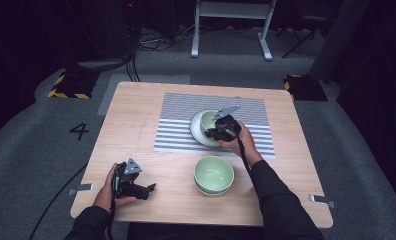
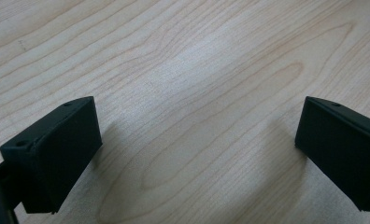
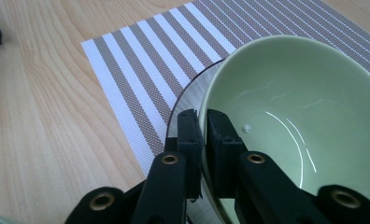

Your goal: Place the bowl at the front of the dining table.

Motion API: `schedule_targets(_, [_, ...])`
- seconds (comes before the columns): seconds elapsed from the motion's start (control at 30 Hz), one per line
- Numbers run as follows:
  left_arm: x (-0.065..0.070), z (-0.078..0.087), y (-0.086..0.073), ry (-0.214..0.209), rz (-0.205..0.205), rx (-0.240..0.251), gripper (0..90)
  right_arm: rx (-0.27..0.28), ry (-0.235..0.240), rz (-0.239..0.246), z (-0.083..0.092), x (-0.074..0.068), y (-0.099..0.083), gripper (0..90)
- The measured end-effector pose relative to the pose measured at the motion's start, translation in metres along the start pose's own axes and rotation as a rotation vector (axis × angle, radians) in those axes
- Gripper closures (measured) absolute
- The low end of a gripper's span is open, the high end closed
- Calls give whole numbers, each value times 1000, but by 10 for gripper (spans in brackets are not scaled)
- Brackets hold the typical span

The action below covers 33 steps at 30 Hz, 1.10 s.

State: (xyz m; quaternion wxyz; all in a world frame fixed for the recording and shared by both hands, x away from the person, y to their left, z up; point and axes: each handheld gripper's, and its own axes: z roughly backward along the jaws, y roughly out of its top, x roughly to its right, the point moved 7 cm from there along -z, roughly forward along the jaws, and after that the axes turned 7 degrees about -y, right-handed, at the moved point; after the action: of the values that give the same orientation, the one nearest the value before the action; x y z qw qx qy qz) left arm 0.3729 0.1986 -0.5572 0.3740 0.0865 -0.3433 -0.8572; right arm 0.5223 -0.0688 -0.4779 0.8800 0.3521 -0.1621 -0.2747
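We had the right gripper (image 3: 202,140) clamped on the near rim of a green bowl (image 3: 295,107), which sat on the white plate (image 1: 196,131) at the middle of the striped placemat (image 1: 181,127). We judged it best to lower slowly and keep the bowl level before letting go. The bowl looked glossy and round; the placemat, woven. Nearer us than the placemat, the left gripper (image 2: 197,154) hovered open over smooth pale wood.
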Motion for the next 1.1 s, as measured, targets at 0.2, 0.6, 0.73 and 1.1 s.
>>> schedule_targets(0.2, [0, 0, 0, 0, 0, 0, 4, -28, -32, 25, -5, 3, 0, 849])
schedule_targets(0.6, [0, 0, 0, -1, 0, 0, 3, -39, -42, 42, -8, 7, -4, 845])
schedule_targets(0.73, [0, 0, 0, 0, 0, 0, 3, -51, -33, 47, -11, 5, -6, 841])
schedule_targets(1.1, [0, 0, 0, 0, 0, 0, 3, -46, -26, 49, -13, 2, -9, 837])
